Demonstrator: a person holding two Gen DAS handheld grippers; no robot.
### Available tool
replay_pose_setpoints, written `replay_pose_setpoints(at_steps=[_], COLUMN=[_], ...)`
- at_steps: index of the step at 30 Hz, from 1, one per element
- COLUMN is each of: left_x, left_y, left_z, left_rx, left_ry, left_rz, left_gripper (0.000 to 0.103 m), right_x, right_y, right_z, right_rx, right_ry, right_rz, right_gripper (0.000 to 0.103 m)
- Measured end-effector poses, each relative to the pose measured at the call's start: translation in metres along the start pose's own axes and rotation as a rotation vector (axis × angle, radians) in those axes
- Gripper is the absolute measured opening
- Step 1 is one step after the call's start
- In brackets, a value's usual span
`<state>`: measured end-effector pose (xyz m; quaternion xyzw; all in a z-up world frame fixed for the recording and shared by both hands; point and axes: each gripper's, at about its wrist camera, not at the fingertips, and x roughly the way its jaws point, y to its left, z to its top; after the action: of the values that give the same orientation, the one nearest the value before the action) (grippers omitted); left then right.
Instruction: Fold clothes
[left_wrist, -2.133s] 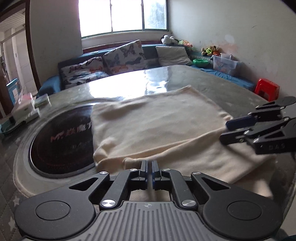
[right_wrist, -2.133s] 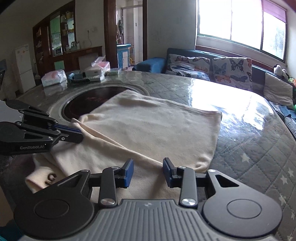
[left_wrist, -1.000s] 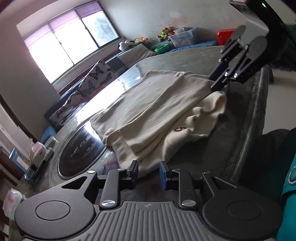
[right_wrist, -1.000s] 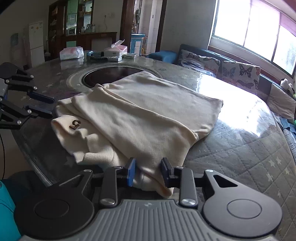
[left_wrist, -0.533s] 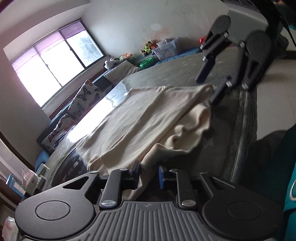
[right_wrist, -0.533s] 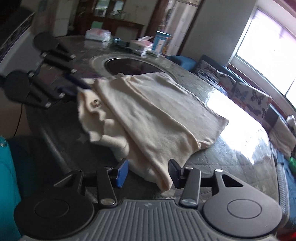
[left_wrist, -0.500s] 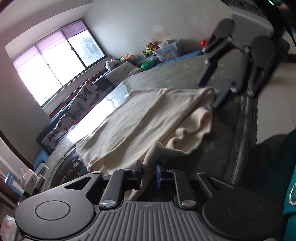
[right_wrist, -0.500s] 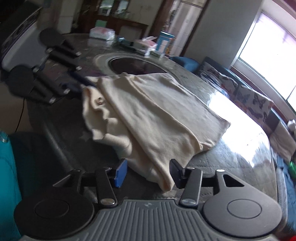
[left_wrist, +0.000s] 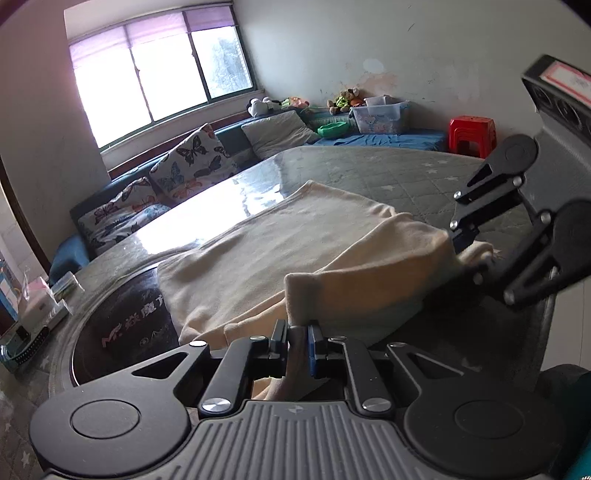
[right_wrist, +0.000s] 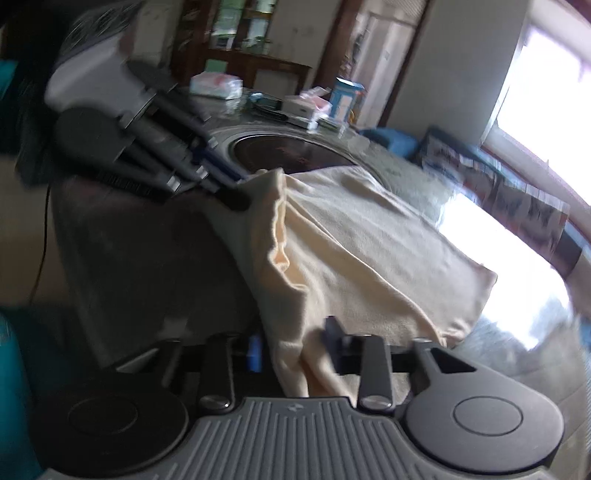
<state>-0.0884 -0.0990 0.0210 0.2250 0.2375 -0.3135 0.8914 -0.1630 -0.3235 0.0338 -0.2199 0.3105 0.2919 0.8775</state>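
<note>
Left claw (left_wrist: 297, 341) clenched on a bunched fold of the cream garment (left_wrist: 266, 258), soft fleecy knit. Right claw (right_wrist: 293, 349) straddles the garment's other near corner, fingers apart, grip unclear in the motion blur. Near hem lifted between claws; the rest lies flat on the quilted, glossy surface (left_wrist: 399, 173), beside its round black inset (left_wrist: 122, 325).

The garment (left_wrist: 280, 254) is lying on the table (left_wrist: 413, 177), its left edge overlapping the round inset plate (left_wrist: 122, 328); cushions (left_wrist: 192, 162) are sitting behind the table; boxes (right_wrist: 314, 107) are lying beyond the plate.
</note>
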Motion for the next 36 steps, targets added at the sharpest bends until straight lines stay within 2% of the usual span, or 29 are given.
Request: replay_pose_setpoints(at_steps=[2, 3, 8, 14, 17, 18, 21, 28, 32, 36], left_x=[-0.001, -0.004, -0.018, -0.024, -0.025, -0.025, -0.029, -0.066, -0.096, -0.111], left_y=[0.001, 0.001, -0.003, -0.016, -0.023, -0.024, -0.020, -0.021, -0.026, -0.031], left_z=[-0.003, -0.005, -0.020, -0.039, -0.045, -0.045, -0.043, -0.034, -0.035, -0.037], left_rx=[0.006, 0.015, 0.080, 0.190, 0.234, 0.237, 0.179, 0.109, 0.078, 0.028], left_ry=[0.003, 0.001, 0.003, 0.010, 0.004, 0.005, -0.002, -0.054, -0.062, -0.060], left_rz=[0.002, 0.009, 0.037, 0.081, 0.107, 0.117, 0.121, 0.116, 0.086, 0.066], left_gripper=[0.017, 0.021, 0.029, 0.029, 0.024, 0.017, 0.010, 0.008, 0.008, 0.008], right_x=[0.002, 0.002, 0.002, 0.002, -0.002, -0.003, -0.007, -0.030, -0.062, -0.084], right_y=[-0.010, -0.016, -0.037, -0.034, -0.031, -0.029, -0.025, -0.016, 0.000, 0.015], right_z=[0.004, 0.007, 0.014, 0.012, 0.011, 0.010, 0.008, 0.012, 0.011, 0.006], right_rx=[0.056, 0.088, 0.202, 0.201, 0.201, 0.200, 0.188, 0.148, 0.091, 0.087], right_ry=[-0.001, -0.004, -0.020, -0.026, -0.041, -0.047, -0.066, -0.096, -0.091, -0.072], right_rz=[0.021, 0.030, 0.059, 0.045, 0.026, 0.019, -0.004, -0.018, 0.025, 0.073], right_gripper=[0.017, 0.015, 0.013, 0.012, 0.011, 0.011, 0.010, 0.010, 0.010, 0.009])
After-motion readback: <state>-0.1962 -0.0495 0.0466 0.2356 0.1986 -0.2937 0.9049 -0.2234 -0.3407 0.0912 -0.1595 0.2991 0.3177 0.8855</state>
